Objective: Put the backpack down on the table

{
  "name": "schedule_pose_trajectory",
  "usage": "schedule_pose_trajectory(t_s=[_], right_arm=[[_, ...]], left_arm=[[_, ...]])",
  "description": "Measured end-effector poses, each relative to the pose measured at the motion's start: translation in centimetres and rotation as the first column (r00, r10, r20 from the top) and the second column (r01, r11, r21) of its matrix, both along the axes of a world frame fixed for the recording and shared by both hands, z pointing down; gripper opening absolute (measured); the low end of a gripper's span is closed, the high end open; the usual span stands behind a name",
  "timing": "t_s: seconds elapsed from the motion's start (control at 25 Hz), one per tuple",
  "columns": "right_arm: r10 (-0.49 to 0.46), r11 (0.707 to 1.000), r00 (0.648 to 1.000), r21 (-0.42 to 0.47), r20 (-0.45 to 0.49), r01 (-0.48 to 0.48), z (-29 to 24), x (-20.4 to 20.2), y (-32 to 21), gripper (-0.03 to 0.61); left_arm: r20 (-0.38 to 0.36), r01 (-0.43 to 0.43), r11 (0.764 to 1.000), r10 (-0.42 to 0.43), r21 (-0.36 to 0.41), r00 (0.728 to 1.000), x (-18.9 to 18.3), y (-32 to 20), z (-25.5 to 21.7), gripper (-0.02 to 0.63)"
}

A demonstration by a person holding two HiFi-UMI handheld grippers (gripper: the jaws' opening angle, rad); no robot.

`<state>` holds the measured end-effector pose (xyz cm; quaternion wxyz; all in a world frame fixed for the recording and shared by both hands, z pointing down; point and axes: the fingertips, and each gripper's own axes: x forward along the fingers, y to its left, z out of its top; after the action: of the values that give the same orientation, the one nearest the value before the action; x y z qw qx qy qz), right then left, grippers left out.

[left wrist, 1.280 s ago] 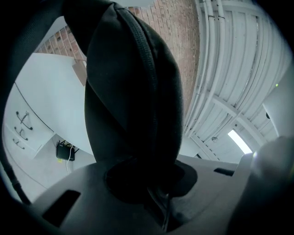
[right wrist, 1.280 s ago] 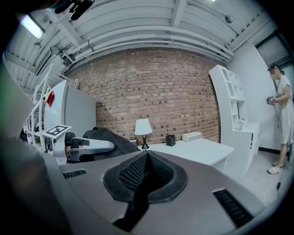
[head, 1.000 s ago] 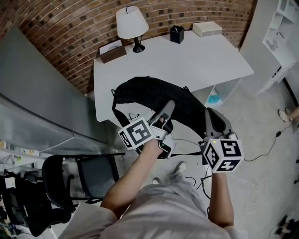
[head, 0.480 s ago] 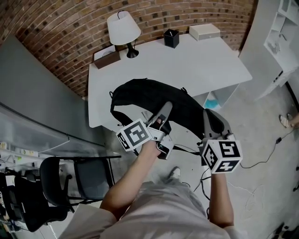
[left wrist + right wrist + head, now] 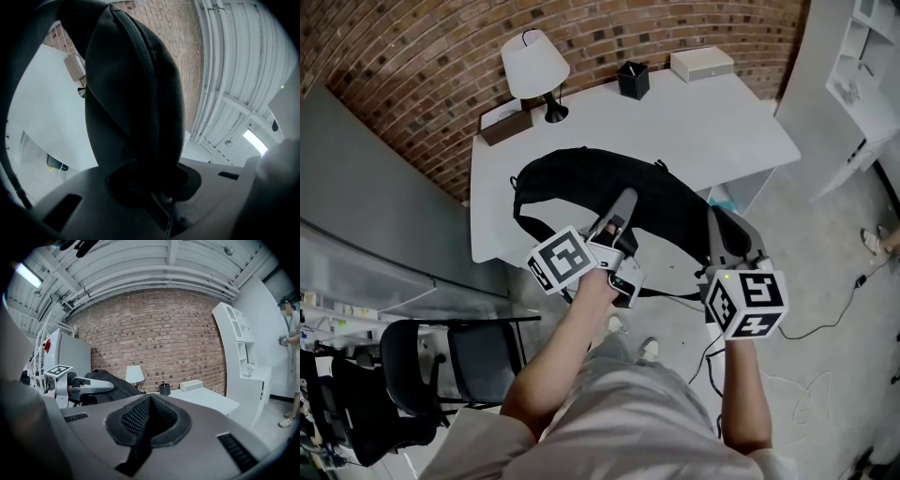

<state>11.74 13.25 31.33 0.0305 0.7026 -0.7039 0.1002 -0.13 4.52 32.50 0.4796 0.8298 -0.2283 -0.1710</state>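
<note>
oblong black fabric backpack point(image 5: 600, 187), zippered, long axis crosswise along the white table point(image 5: 703, 122) edge, pinched by left tongs point(image 5: 623, 202) and right tongs point(image 5: 718, 225).

White table point(image 5: 712, 131) set against brick wall. Along far edge, left to right:
- brown flat box point(image 5: 506, 125) at left corner, pale sheet just behind it
- lamp point(image 5: 534, 64) with white shade on dark foot, beside box
- black pen holder point(image 5: 631, 80), upright
- pale rectangular box point(image 5: 701, 64) toward right corner

Middle and right of top bare. Black backpack point(image 5: 600, 192) over near left part; contact with top not discernible.

Grey floor point(image 5: 825, 244) carries dark folding chair point(image 5: 483, 352) near left and white shelf unit point(image 5: 867, 66) at right.
</note>
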Motion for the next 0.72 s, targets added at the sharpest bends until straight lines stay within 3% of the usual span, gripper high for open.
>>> schedule_pose_trajectory(t_s=[0.72], right_arm=[[0.015, 1.0, 0.999, -0.005, -0.035, -0.015, 0.0, 3.3, -7.5, 0.0]], left_arm=[[-0.028, -0.007, 1.0, 0.007, -0.003, 1.0, 3.4, -7.7, 0.2, 0.066]])
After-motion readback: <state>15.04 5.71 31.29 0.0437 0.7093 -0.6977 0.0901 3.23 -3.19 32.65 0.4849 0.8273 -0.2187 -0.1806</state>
